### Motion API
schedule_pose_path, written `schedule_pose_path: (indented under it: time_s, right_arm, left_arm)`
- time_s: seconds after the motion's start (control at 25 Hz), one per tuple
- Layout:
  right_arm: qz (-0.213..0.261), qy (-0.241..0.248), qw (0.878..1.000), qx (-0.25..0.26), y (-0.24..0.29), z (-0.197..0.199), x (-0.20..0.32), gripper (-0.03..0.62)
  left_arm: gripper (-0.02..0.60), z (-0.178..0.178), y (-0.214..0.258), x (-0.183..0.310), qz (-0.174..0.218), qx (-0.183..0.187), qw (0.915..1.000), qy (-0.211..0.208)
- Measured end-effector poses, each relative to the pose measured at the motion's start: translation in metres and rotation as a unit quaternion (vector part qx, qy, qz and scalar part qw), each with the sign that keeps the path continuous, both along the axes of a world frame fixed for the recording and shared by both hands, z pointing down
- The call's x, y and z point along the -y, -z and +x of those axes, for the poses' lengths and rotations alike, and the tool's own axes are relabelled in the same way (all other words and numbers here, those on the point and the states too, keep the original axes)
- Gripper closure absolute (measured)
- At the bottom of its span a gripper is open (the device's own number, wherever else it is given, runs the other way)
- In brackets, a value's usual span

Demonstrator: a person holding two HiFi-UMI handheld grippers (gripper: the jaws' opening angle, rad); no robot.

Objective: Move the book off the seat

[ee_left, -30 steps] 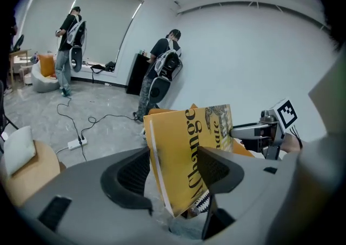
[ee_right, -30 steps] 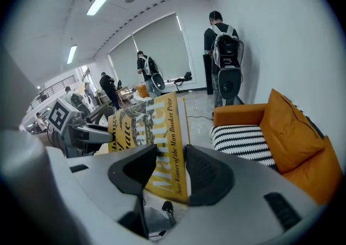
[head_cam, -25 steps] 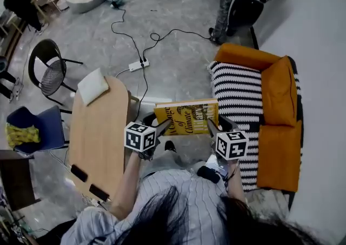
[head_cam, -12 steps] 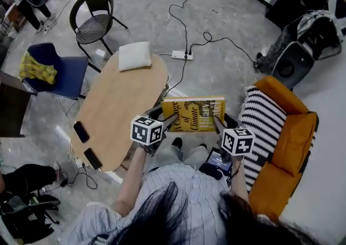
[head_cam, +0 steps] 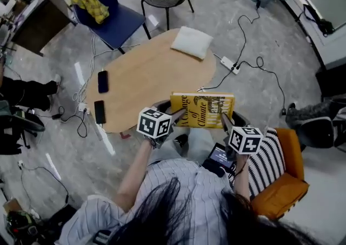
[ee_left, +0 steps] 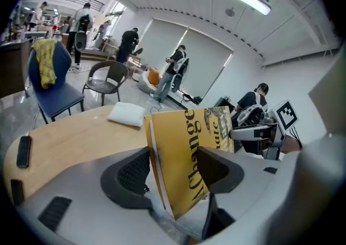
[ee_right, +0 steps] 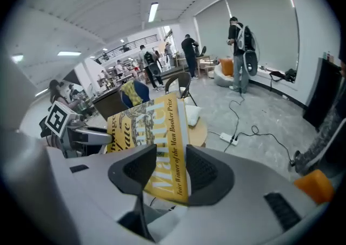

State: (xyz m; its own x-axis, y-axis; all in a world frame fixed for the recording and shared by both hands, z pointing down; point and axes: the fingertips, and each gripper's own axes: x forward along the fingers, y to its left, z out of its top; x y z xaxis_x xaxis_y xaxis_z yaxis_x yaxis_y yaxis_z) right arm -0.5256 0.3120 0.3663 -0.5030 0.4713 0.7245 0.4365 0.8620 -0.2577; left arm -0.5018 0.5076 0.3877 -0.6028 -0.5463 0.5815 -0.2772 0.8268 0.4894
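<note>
**A:** Since a second ago the book (head_cam: 203,110) has swung away from the sofa (head_cam: 281,190) and toward the table (head_cam: 135,76), carried by both grippers. How does the left gripper (ee_left: 173,169) hold it?

**B:** Its jaws are closed on the book's left edge. The cover stands nearly upright between them, leaning a little. The table lies ahead of those jaws and to their left.

**A:** And the right gripper (ee_right: 168,169)?

**B:** It is clamped on the opposite edge, one jaw on each cover. So the book hangs in the air between the two grippers, clear of the sofa and not yet set down.

**A:** What could go wrong from here?

**B:** Each grip takes only an edge. If the grippers drift apart or twist against each other, one edge may slip out. The book would then swing from the other jaws or fall short of the table. Releasing it before it is well over the tabletop would do the same. The pillow (head_cam: 191,42) lies well beyond the jaws, so I judge there is room.
</note>
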Motion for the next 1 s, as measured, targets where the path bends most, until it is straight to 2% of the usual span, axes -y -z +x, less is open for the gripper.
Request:
schedule_pose_path:
  time_s: [0.2,0.36,0.52,0.64,1.0]
  right_arm:
    - [-0.002,0.099,0.995,-0.015,-0.016,-0.041,-0.051,0.413]
    - [-0.008,0.173,0.984,-0.032,-0.029,-0.062,-0.081,0.413]
    - [-0.011,0.222,0.974,-0.041,-0.037,-0.071,-0.100,0.413]
    - [-0.011,0.255,0.966,-0.051,-0.042,-0.079,-0.112,0.413]
    - [-0.002,0.312,0.948,-0.066,-0.057,-0.111,-0.130,0.413]
  left_arm:
    - [0.298,-0.001,-0.013,-0.043,-0.004,-0.021,0.9950,0.098]
    - [0.298,0.006,-0.022,-0.061,-0.008,-0.041,0.9853,0.166]
    - [0.298,0.014,-0.029,-0.071,-0.010,-0.055,0.9753,0.214]
    - [0.298,0.016,-0.031,-0.075,-0.014,-0.068,0.9677,0.242]
    - [0.298,0.001,-0.048,-0.078,-0.005,-0.093,0.9540,0.285]
